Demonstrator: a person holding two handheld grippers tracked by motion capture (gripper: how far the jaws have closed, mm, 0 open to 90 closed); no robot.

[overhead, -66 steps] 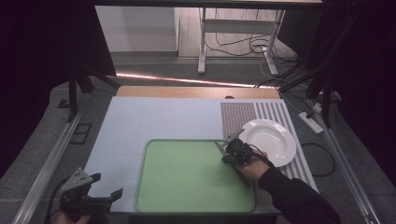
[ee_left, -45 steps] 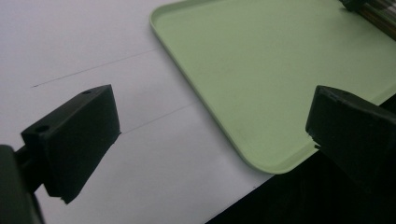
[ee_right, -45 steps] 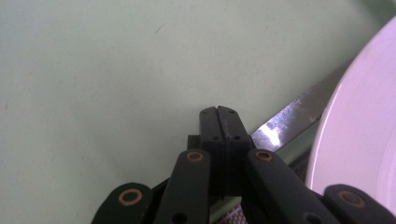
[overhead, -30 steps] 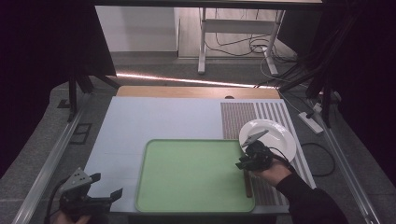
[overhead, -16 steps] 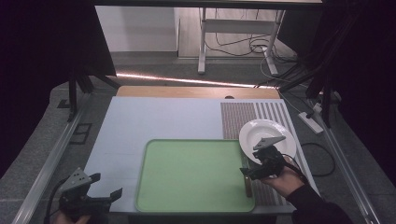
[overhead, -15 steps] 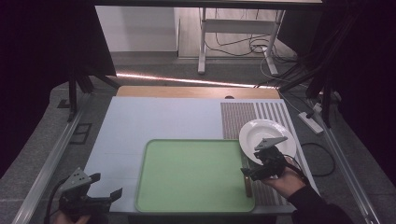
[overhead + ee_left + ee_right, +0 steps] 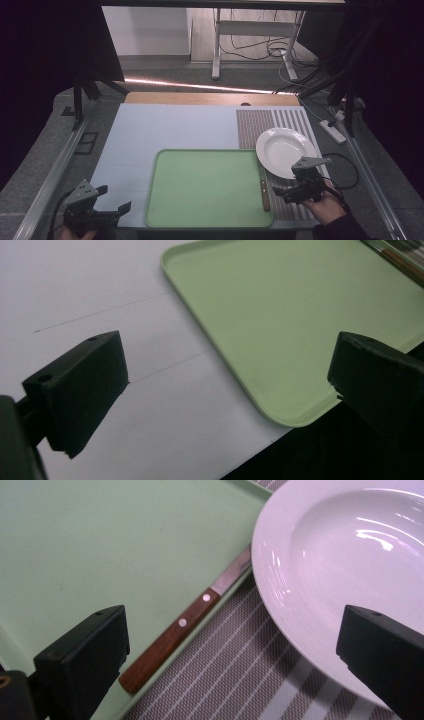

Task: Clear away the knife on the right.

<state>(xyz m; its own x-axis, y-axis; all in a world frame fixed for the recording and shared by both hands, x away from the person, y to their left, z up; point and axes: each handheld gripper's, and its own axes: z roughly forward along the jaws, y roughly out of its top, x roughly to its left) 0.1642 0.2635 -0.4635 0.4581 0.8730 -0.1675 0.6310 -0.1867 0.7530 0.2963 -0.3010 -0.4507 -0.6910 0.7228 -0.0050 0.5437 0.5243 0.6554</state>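
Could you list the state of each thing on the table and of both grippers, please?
Plate: upright, empty, on the striped mat.
Knife: flat along the tray's right edge, blade partly under the plate.
Tray: empty.
Right gripper: open, holding nothing.
Left gripper: open, holding nothing.

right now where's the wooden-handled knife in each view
High view: the knife lies lengthwise along the right edge of the green tray, left of the right tongs.
Left gripper view: a brown strip at the top right corner, probably the knife, past the tray's far edge.
Right gripper view: centre, slanting between tray and white plate, handle nearest.
Shared landmark: the green tray.
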